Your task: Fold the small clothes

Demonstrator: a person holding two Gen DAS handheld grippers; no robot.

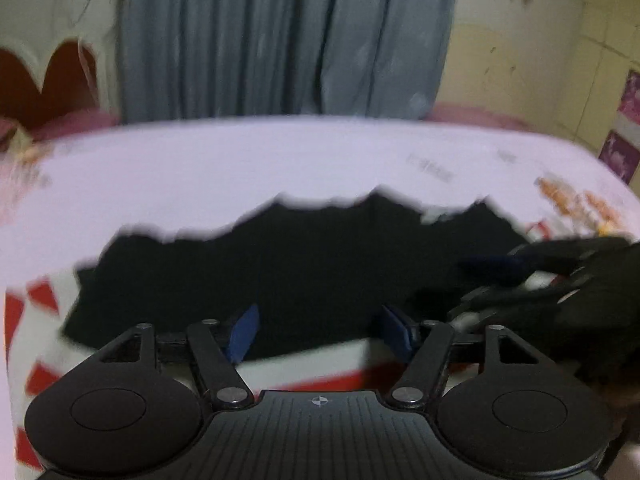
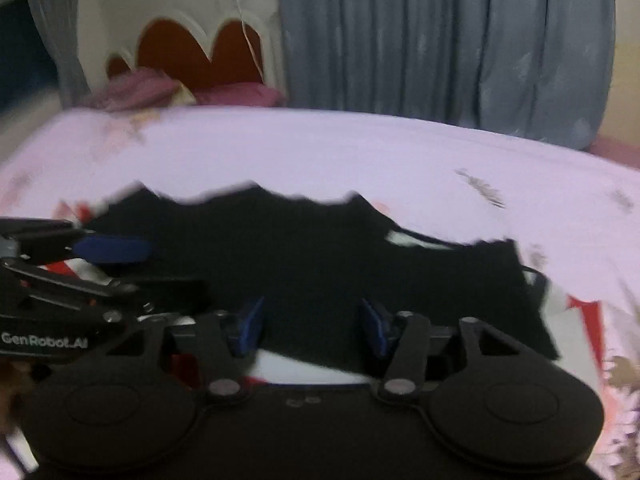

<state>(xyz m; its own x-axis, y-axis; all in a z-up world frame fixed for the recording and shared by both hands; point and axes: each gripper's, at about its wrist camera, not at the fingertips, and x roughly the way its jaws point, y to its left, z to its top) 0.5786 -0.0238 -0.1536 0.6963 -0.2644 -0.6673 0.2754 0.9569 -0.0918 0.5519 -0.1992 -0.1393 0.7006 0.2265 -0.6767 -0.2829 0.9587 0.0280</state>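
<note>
Here, crumpled black garment (image 1: 288,264), jagged edge, on smooth pale bedsheet (image 1: 280,160).

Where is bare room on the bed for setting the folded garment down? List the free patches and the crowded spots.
Free: the wide pale lilac sheet between the crumpled black garment and the grey-blue curtain, and its right side in the right wrist view.
Crowded: the near edge, where the left gripper and right gripper, both open, hover by the garment.
</note>
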